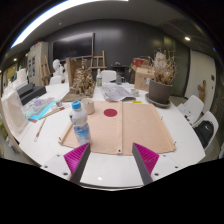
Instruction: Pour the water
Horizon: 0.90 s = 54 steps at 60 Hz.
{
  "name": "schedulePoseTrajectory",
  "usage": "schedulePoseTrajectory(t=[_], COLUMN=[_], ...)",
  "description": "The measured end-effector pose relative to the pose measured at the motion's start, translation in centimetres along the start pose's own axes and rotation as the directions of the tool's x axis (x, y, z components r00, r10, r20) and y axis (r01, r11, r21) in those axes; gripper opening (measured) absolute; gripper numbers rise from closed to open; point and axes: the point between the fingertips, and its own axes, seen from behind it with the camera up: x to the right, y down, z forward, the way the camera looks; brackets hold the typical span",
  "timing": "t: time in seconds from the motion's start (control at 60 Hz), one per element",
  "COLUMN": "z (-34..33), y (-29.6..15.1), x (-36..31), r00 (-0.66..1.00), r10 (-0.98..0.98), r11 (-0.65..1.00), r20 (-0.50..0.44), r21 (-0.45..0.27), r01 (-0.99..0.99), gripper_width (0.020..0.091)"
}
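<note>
The claw [112, 160] is open and holds nothing, its two pink pads [77, 156] wide apart above the near edge of a white tabletop [180, 135]. A water bottle [80, 122] with a blue label stands upright just ahead of the left finger, on the edge of a brown mat [135, 125]. Beyond it, on the mat, sits what looks like a cup [88, 105], near a red disc [110, 112]. A potted plant [160, 85] stands farther off.
</note>
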Motion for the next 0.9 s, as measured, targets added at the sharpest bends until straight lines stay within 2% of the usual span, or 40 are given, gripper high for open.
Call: schedulePoseTrajectory(t=[0.167, 0.383, 0.45, 0.483, 0.517, 0.75, 0.9], z=[5.9, 14.1, 15.7, 16.2, 16.4, 16.7, 16.3], y=[0.4, -1.2, -1.8, -2.0, -2.2, -2.5, -3.5], x=[-7.2, -10.8, -11.0, -11.0, -10.9, -10.4, -10.2], r00=[0.999, 1.0, 1.0, 0.999, 0.999, 0.997, 0.996], r10=[-0.011, -0.005, 0.016, 0.027, 0.034, 0.042, -0.001], r11=[0.997, 0.984, 0.979, 0.977, 0.976, 0.977, 0.981], r20=[0.05, -0.001, -0.017, -0.025, -0.036, -0.07, -0.089], r21=[0.075, 0.178, 0.204, 0.21, 0.215, 0.21, 0.191], r01=[0.008, 0.005, -0.012, -0.021, -0.026, -0.027, 0.018], gripper_width=[0.086, 0.0846, 0.075, 0.0658, 0.0537, 0.0357, 0.0349])
